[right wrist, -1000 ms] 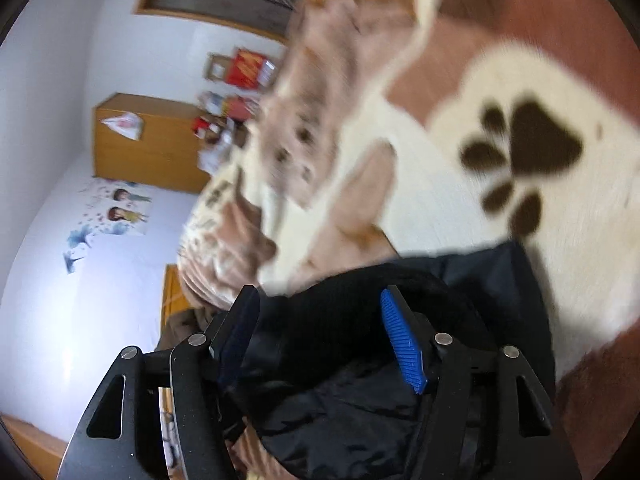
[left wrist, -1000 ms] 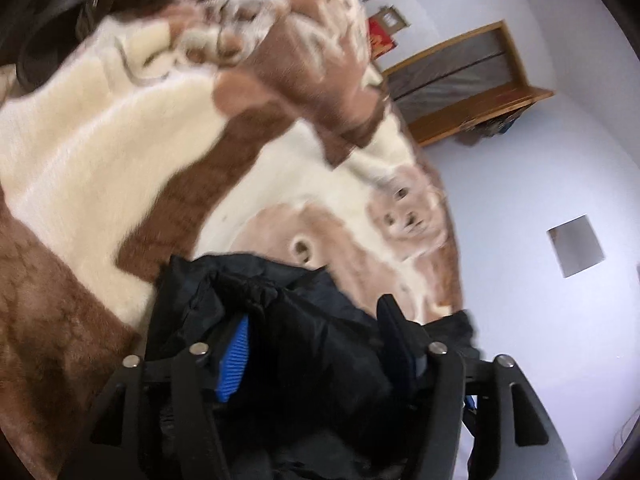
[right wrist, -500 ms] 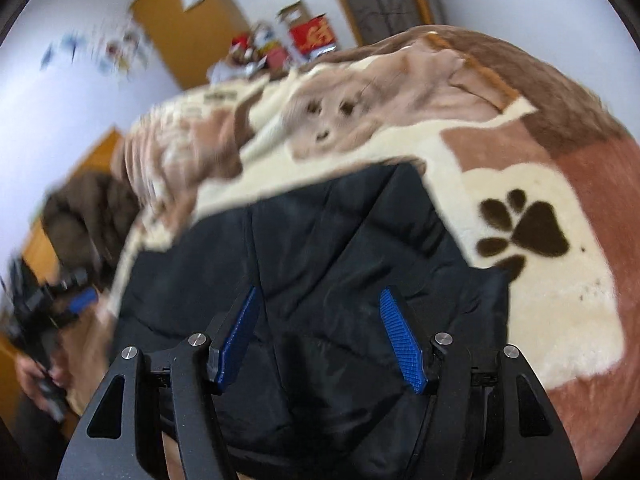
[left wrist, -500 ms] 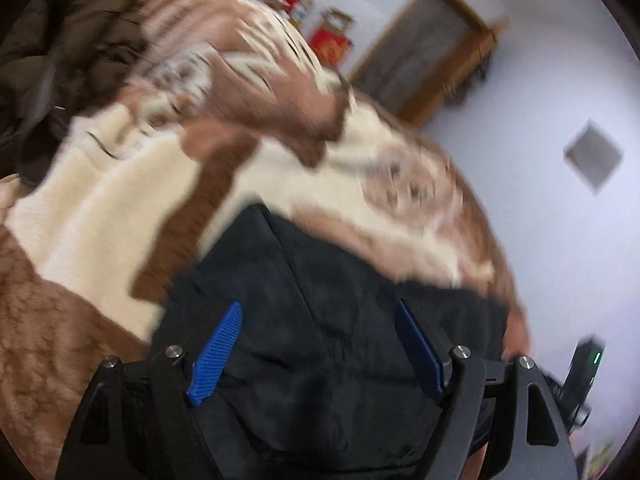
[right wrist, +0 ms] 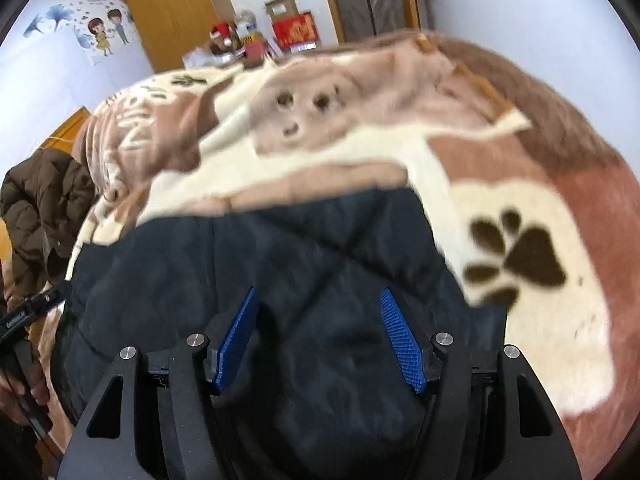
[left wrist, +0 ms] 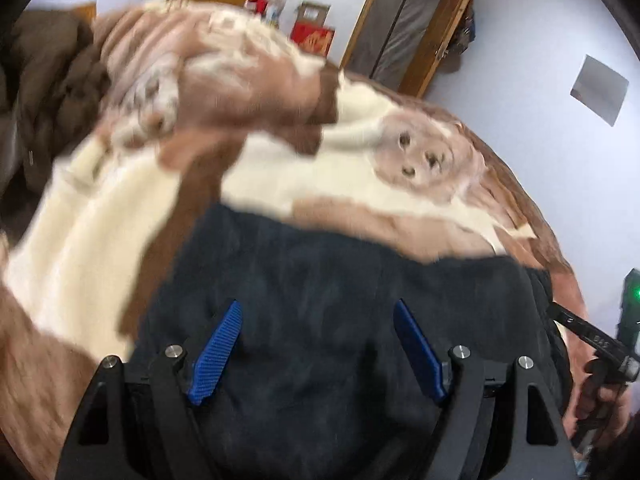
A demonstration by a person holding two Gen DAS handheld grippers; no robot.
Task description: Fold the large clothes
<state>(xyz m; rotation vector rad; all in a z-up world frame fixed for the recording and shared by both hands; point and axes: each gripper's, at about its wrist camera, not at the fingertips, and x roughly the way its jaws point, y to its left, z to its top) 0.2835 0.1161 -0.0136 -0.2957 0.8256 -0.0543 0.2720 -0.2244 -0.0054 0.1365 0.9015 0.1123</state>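
Bedroom with plush blanket (right wrist: 500, 168) bearing the folded black jacket (right wrist: 320, 248); left gripper (left wrist: 318, 344) and right gripper (right wrist: 318, 336), both released above it, risk snagging and unfolding the cloth.

Both grippers spread wide, empty-jawed.

The left gripper (left wrist: 318, 344) has its two blue-padded fingers (left wrist: 216, 354) well apart, nothing pinched between them, the black finger mounts splayed at the bottom of its own view. The right gripper (right wrist: 318, 340) stands the same way, its blue pads (right wrist: 401, 348) parted with a clear gap. In the left wrist view the right gripper (left wrist: 600, 344) shows at the right edge, gripped by the person's right hand (left wrist: 596, 396). In the right wrist view the left gripper (right wrist: 28, 312) shows at the left edge, held by the left hand (right wrist: 24, 384).
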